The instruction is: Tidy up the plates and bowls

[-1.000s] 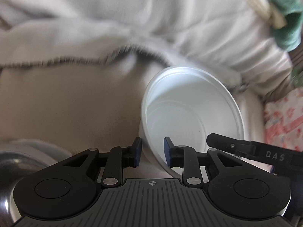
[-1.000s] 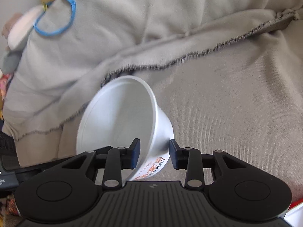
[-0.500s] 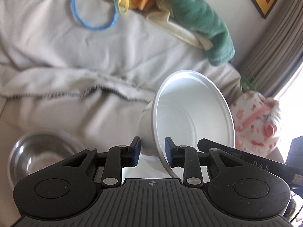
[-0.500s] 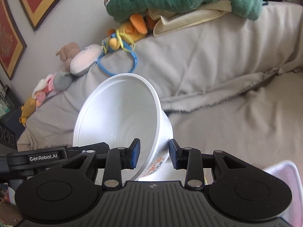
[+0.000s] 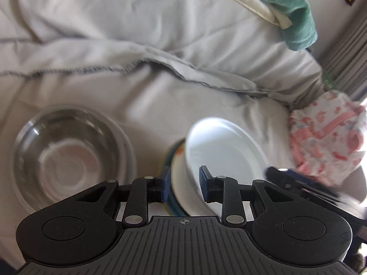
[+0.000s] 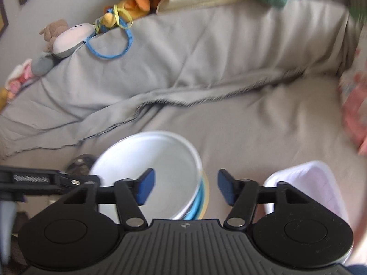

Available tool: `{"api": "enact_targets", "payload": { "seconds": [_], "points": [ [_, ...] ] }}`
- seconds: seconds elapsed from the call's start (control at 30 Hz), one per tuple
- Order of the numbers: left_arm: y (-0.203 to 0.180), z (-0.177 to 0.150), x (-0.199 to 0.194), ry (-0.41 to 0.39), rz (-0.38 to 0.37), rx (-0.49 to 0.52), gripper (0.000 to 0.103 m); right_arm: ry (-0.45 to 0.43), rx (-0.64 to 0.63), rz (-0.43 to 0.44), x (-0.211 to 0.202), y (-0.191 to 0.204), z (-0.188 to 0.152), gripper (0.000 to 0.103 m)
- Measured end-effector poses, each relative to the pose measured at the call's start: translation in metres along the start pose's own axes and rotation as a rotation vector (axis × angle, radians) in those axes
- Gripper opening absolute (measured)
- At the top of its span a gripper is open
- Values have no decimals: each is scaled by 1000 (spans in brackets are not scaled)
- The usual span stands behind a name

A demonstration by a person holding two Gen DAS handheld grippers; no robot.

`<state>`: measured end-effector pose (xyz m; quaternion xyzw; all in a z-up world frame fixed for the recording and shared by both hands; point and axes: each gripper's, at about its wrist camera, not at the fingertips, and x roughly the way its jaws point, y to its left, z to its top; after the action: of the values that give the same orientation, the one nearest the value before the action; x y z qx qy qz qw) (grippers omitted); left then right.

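My left tongs stood narrowly apart astride the near wall of the white bowl, though I could not tell whether the pads pressed it. The bowl sat tilted on a blue-and-yellow-rimmed dish on the grey sofa cover. My right tongs gaped wide, holding nothing, one finger inside the bowl. A steel bowl lay at nine o'clock, a pale container at three, a floral bundle beyond it.
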<state>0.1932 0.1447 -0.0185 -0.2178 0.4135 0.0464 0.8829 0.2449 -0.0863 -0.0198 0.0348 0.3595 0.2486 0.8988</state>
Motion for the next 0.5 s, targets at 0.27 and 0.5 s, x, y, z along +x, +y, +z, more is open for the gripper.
{"api": "enact_targets", "payload": {
  "seconds": [0.27,0.5],
  "points": [
    [10,-3,42,80,46,-12,31,110,158,127,38,-22,-7,79],
    [11,-5,66,123,15,-16,32,282,320,327,90,-44,-27,80]
  ]
}}
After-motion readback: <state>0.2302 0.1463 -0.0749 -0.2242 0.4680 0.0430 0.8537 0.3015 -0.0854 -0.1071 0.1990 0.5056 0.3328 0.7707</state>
